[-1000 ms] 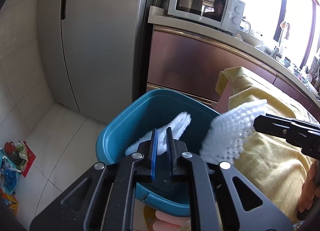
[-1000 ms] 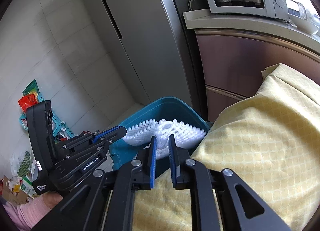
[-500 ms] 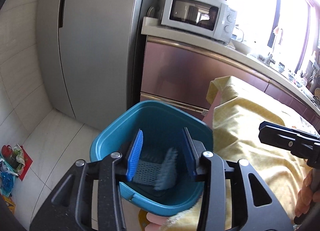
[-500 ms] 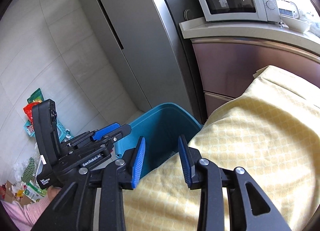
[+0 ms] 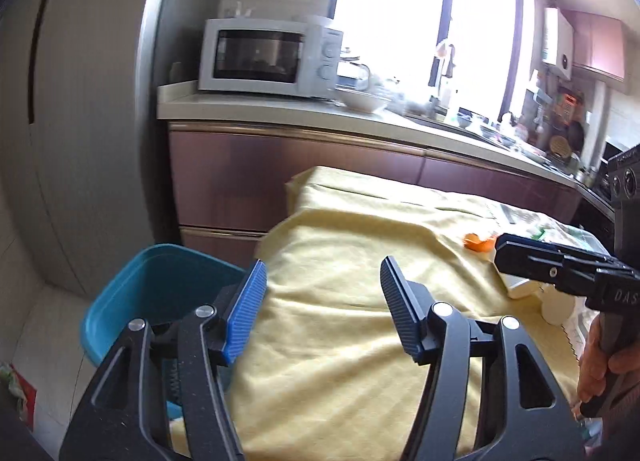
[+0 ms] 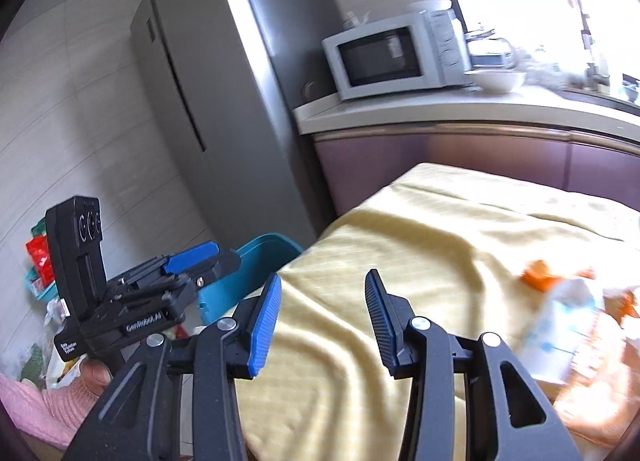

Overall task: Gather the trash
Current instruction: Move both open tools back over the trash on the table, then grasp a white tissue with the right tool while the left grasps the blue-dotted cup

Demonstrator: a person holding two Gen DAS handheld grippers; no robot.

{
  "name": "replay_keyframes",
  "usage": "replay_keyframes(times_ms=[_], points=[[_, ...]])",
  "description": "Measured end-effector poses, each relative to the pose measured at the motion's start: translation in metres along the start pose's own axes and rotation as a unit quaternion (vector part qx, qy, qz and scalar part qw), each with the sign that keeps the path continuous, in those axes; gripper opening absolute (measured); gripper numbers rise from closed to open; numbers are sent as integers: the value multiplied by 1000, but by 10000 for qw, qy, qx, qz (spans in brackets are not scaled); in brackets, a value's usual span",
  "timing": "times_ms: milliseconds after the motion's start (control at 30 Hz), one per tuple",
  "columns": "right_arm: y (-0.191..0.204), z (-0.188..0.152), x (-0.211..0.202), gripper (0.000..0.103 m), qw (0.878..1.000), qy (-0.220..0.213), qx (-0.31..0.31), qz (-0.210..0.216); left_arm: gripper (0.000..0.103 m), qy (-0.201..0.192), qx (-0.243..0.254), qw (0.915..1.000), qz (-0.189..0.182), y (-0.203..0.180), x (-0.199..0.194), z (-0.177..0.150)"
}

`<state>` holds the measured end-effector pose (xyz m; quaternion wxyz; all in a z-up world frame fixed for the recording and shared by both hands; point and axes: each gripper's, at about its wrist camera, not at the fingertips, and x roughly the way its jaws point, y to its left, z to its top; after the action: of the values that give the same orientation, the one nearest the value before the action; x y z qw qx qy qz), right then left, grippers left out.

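Note:
A teal plastic bin (image 5: pixel 152 285) stands on the floor at the left end of a table covered with a yellow cloth (image 5: pixel 360 261); it also shows in the right wrist view (image 6: pixel 256 265). My left gripper (image 5: pixel 322 307) is open and empty above the table's left edge. My right gripper (image 6: pixel 322 321) is open and empty over the cloth. Trash lies at the table's right end: an orange scrap (image 5: pixel 478 242), a white carton (image 6: pixel 560 329) and blurred wrappers. The right gripper shows from the side in the left wrist view (image 5: pixel 560 265).
A steel fridge (image 6: pixel 208 101) stands behind the bin. A counter with a white microwave (image 5: pixel 268 57) and a bowl (image 5: pixel 362 101) runs behind the table. Bags and clutter (image 6: pixel 38 261) lie on the floor at left.
Both grippers opened and let the white foam netting drop into the bin. Both then swung right, from over the bin toward the table top.

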<state>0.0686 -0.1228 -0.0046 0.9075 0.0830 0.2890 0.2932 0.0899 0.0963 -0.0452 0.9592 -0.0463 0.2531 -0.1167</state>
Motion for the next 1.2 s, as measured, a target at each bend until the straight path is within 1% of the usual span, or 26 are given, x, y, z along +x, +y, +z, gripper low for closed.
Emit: replay_keyframes(times_ms=[133, 233, 333, 433, 567, 633, 767, 933, 1067, 1200], points=[[-25, -9, -39, 41, 9981, -273, 160, -521, 59, 162, 385, 9980, -471, -53, 15, -4], [-46, -18, -65, 42, 9946, -447, 308, -884, 59, 265, 643, 9943, -807, -88, 22, -9], [-69, -26, -83, 43, 9893, -566, 537, -1234, 59, 360, 908, 9898, -1042, -119, 30, -14], [-94, -33, -96, 43, 9825, -660, 810, -1542, 59, 487, 1117, 9851, -1214, -144, 40, -17], [-123, -39, -114, 43, 9724, -799, 1019, -1939, 59, 667, 1331, 9800, -1319, -170, 59, -18], [-133, -42, -119, 47, 9677, -837, 1064, -2126, 59, 754, 1398, 9785, -1315, -178, 70, -17], [-149, -48, -118, 48, 9630, -783, 1087, -2337, 56, 958, 1523, 9744, -1347, -192, 87, -15], [-162, -51, -106, 57, 9646, -587, 1049, -2347, 55, 1179, 1695, 9685, -1395, -206, 102, -19], [-167, -48, -97, 58, 9664, -493, 935, -2342, 54, 1296, 1810, 9647, -1406, -215, 109, -19], [-171, -45, -89, 58, 9676, -357, 890, -2334, 44, 1491, 1893, 9593, -1474, -223, 121, -20]])
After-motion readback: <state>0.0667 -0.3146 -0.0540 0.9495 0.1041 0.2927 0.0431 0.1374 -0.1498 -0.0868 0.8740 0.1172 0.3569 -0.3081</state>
